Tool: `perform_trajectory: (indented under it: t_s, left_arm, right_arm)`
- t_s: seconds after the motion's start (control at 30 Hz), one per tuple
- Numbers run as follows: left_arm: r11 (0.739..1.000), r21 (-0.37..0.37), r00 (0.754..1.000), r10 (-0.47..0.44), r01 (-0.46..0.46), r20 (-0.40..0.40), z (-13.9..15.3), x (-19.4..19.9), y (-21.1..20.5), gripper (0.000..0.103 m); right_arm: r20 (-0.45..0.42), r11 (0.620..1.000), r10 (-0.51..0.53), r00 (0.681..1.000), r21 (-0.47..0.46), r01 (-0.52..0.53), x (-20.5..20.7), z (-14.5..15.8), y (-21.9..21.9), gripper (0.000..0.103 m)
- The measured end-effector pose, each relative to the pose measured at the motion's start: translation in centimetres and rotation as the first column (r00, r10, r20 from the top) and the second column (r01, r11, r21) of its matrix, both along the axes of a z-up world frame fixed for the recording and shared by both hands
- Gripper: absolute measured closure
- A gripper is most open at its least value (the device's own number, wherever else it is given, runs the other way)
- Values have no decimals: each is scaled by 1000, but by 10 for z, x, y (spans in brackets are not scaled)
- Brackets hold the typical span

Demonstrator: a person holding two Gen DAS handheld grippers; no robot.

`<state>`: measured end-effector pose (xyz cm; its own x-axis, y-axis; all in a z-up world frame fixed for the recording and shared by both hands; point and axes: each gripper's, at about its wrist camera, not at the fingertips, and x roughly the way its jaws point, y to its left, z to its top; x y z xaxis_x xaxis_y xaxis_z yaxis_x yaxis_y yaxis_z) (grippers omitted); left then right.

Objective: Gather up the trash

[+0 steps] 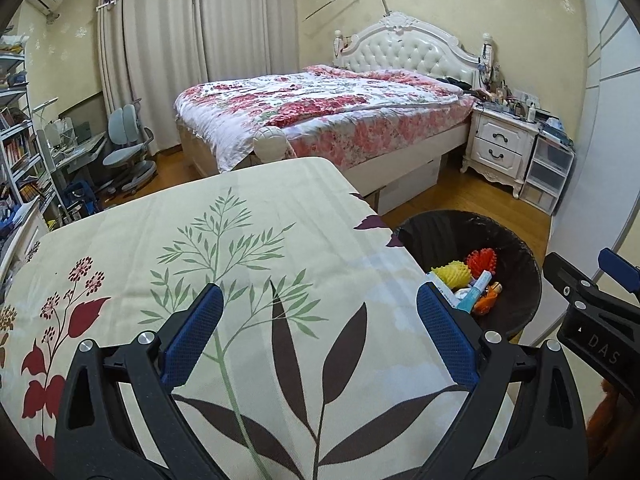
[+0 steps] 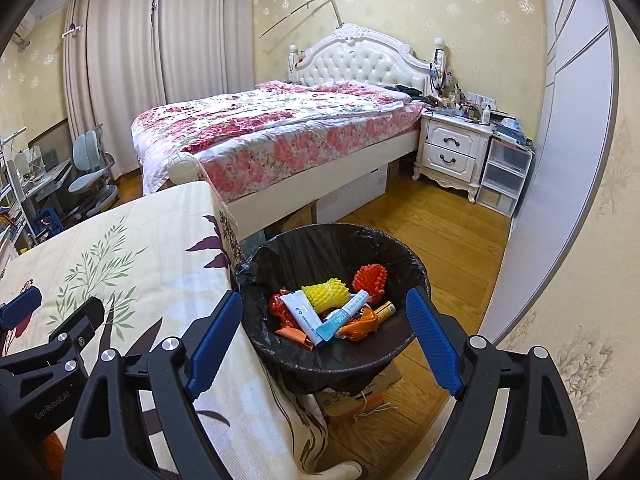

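Note:
A bin lined with a black bag (image 2: 280,356) stands right of the cloth-covered table (image 2: 140,248). It holds a yellow foam net (image 2: 326,295), an orange foam net (image 2: 370,278), white and blue tubes (image 2: 304,318) and orange wrappers (image 2: 360,326). My right gripper (image 2: 324,304) is open and empty above the bin's near rim. My left gripper (image 1: 320,300) is open and empty over the table cloth (image 1: 240,240). The bin (image 1: 516,312) shows to its right, with the yellow net (image 1: 452,274) inside.
A bed with a floral quilt (image 2: 280,128) stands behind the table. A white nightstand (image 2: 452,152) and plastic drawers (image 2: 504,176) are at the right wall. A desk chair (image 1: 128,144) and shelves (image 1: 20,152) are at the left. A cardboard box (image 2: 360,396) sits under the bin.

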<state>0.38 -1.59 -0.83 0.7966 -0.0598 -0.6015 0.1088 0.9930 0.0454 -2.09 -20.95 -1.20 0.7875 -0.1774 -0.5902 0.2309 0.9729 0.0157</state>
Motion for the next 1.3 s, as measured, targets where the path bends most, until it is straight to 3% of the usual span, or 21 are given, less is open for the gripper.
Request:
perform_trajectory:
  t_s: [1.3]
  left_arm:
    - [1000,-15,1000,11,-11,15,5,-21,17,8]
  right_arm:
    - [21,999,28,999,-20,-27,-13,7,19,21]
